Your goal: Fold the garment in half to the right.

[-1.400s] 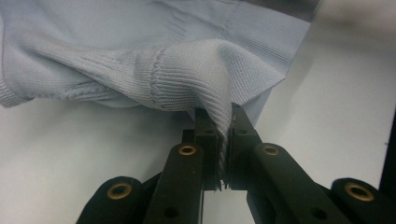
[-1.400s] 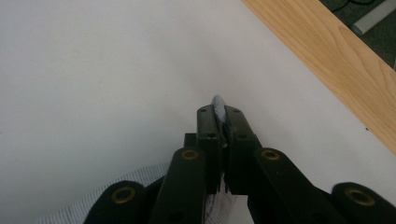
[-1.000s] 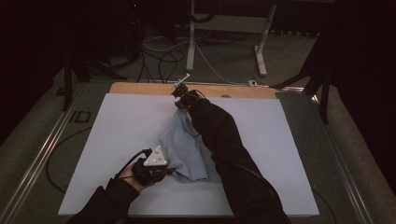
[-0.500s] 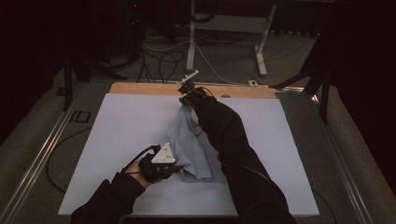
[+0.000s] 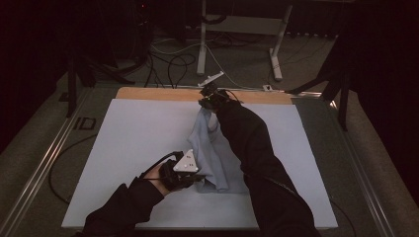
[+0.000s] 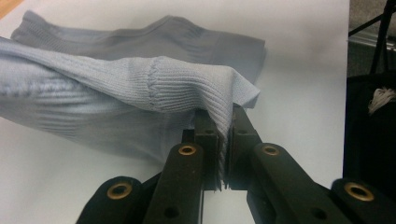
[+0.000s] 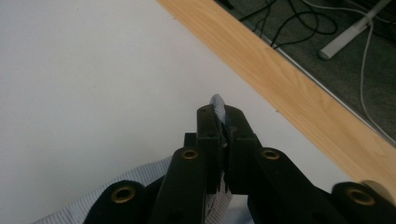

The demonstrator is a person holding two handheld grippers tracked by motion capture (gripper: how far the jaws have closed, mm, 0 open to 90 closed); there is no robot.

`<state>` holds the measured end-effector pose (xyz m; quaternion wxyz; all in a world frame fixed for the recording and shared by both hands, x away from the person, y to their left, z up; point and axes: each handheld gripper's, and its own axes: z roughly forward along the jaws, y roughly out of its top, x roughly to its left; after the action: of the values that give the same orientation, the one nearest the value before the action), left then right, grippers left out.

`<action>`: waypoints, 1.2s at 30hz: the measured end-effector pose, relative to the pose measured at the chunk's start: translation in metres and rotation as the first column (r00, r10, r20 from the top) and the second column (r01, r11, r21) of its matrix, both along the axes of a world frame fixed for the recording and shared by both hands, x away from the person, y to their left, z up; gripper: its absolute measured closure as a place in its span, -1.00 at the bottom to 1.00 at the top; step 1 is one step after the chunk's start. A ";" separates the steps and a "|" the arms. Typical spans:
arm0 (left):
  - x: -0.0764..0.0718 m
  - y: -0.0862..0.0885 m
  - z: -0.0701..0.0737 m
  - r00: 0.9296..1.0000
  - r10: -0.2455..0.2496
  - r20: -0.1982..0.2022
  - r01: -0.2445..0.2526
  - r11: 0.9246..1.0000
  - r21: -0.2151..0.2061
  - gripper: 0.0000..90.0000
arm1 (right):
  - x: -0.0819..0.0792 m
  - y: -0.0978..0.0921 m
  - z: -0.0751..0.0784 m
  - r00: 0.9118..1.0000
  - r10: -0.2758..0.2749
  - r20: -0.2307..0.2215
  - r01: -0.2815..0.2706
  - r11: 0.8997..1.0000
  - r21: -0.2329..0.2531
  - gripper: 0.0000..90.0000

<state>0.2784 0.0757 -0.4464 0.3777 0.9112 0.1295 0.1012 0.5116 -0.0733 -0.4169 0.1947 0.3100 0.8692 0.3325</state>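
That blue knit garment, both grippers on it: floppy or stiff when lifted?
Likely floppy: the blue knit garment sags and folds between the left gripper and right gripper. Probably light; thin ribbed edge pinched flat. Unlikely to slip, knit looks grippy.

Pale blue ribbed knit garment (image 5: pixel 212 150) lies stretched on white table (image 5: pixel 133 143).

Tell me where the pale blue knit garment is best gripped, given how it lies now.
By its edges: the left gripper pinches the ribbed hem of the garment at the near end, the right gripper an edge at the far end. Thin edges probably suit the narrow jaws.
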 end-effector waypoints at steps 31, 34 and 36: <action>0.017 -0.084 -0.010 0.977 -0.213 -0.009 0.212 0.977 -0.025 0.94 | -0.008 -0.092 -0.007 1.000 -0.010 0.008 0.010 0.996 0.087 0.94; 0.020 -0.093 -0.016 0.974 -0.224 -0.015 0.224 0.974 -0.020 0.94 | -0.006 -0.098 -0.011 1.000 -0.010 0.008 0.009 0.995 0.099 0.94; 0.021 -0.097 -0.019 0.972 -0.234 -0.014 0.234 0.972 -0.007 0.94 | -0.004 -0.101 -0.016 1.000 -0.013 -0.002 0.013 0.994 0.105 0.93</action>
<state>0.2996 -0.0212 -0.4651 0.3884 0.9199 0.0242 0.0489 0.5073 -0.1744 -0.4327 0.1795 0.3257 0.8486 0.3763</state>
